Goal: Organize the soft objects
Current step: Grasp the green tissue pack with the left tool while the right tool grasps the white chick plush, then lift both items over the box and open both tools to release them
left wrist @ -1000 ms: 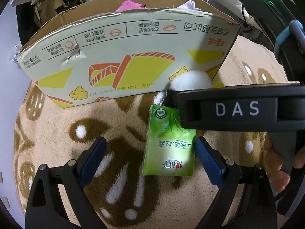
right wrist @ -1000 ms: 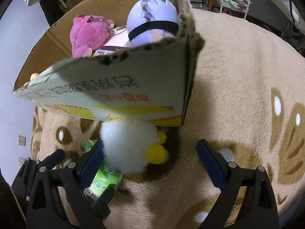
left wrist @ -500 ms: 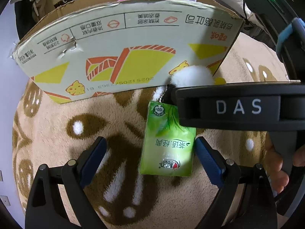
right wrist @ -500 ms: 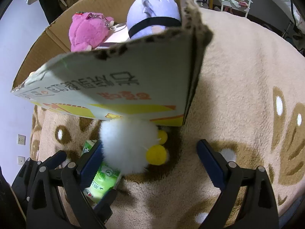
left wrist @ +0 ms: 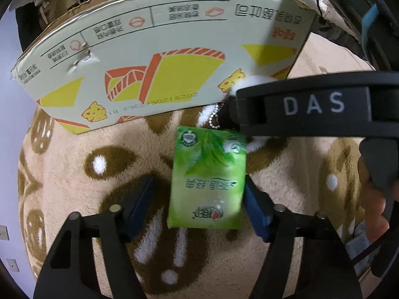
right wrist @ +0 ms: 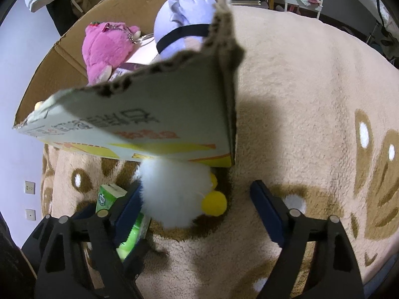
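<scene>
The left gripper (left wrist: 197,196) straddles the green carton-shaped plush (left wrist: 207,179) lying flat on the patterned rug (left wrist: 74,174). Its jaws are closing: the right pad seems to touch the plush's edge, the left stands apart, so nothing is gripped yet. The right gripper (right wrist: 194,204) brackets the white fluffy toy (right wrist: 174,189) beside the cardboard box (right wrist: 154,124), also closing, pads not pressing. Both toys lie just in front of the box — presumably their destination. Only the right wrist view shows inside it — a pink plush (right wrist: 107,47) and a lavender plush (right wrist: 184,17) — while the left wrist view alone shows the bead chain (left wrist: 215,117) at the carton's top.
</scene>
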Demonstrator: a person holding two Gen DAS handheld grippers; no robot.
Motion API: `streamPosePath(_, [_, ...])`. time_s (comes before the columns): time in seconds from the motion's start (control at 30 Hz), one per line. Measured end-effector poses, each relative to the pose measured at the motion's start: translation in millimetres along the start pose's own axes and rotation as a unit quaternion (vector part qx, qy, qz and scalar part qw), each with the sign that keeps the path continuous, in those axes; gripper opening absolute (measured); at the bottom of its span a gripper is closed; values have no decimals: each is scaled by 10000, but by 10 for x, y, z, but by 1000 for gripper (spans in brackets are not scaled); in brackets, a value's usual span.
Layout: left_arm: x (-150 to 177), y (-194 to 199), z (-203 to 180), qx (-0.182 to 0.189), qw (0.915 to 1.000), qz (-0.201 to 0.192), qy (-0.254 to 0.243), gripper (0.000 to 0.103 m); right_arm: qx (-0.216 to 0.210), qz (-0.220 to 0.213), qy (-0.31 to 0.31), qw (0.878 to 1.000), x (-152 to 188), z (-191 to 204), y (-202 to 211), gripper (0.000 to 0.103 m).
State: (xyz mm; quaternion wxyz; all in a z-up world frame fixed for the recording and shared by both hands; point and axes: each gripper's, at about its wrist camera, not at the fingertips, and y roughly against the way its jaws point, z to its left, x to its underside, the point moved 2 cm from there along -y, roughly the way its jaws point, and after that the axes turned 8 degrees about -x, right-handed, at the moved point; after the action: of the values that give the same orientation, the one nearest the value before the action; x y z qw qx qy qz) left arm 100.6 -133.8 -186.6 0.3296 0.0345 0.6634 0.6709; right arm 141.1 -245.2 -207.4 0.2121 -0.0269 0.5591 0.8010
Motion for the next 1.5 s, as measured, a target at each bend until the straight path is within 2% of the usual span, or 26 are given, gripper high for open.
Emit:
streamPosePath(0.07, [11,-1,-30,88,10000,35,-12,53,10,2,29,10000,9,16,10,80])
streamPosePath(0.13, [23,18,-77,70,10000,23,24,53,-110,42,99,9999,26,20,57,63])
streamPosePath(0.2, [41,34,-118,61,10000,22,51,53,-145,137,172,9997,80,72,72,50])
streamPosePath(0.23, [40,21,-114,60,10000,30,73,53,-154,178,200,9995,94,87,71,48])
streamPosePath(0.3, [68,41,-90,58,9999,38,126,53,-294,381,207,9986,148,109,30,32])
streamPosePath(0.37, [84,50,-91,43,9998,49,164,53,-291,500,191,9981,197,107,-5,28])
streamPosePath(0.5, [89,80,-65,-44,9997,46,224,53,-242,348,348,9985,252,154,78,21])
streamPosePath(0.63, [106,151,-8,-168,9993,-27,336,53,-269,323,405,9983,271,161,99,1])
streamPosePath(0.73, [120,249,22,-229,9986,-72,480,53,-210,236,524,9981,233,200,130,2])
streamPosePath(1.17, [146,525,367,-395,9950,-416,822,53,-476,-193,627,9967,314,280,514,1])
streamPosePath(1.37, [162,725,462,-488,9918,-625,1006,53,-484,-833,816,9920,382,395,877,1])
streamPosePath(1.5, [156,900,517,-645,9884,-847,1085,53,-618,-1087,914,9879,433,431,1106,1])
